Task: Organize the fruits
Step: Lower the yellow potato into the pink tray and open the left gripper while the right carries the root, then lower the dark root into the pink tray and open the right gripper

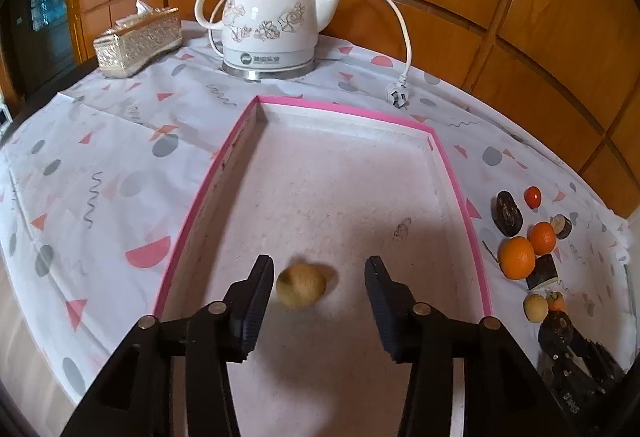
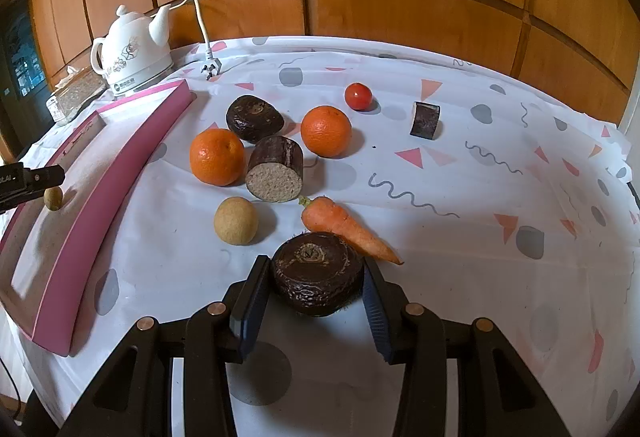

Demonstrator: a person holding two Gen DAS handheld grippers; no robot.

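Note:
My left gripper (image 1: pixel 319 279) is open over the pink-rimmed tray (image 1: pixel 340 108). A small tan round fruit (image 1: pixel 301 286), blurred, is between its jaws near the left finger, free of both. It also shows in the right wrist view (image 2: pixel 53 198). My right gripper (image 2: pixel 316 283) is shut on a dark brown root piece (image 2: pixel 318 283) on the cloth. Beyond lie two oranges (image 2: pixel 217 156) (image 2: pixel 326 131), a tan round fruit (image 2: pixel 235 220), a carrot (image 2: pixel 346 227), a cherry tomato (image 2: pixel 358 96) and more dark root pieces (image 2: pixel 275 168) (image 2: pixel 254 118) (image 2: pixel 425 120).
A white electric kettle (image 1: pixel 267 21) with a loose cord and plug (image 1: pixel 397 93) stands behind the tray. A tissue box (image 1: pixel 138 41) is at the back left. The patterned tablecloth (image 2: pixel 480 177) covers the table, with a wood-panel wall behind.

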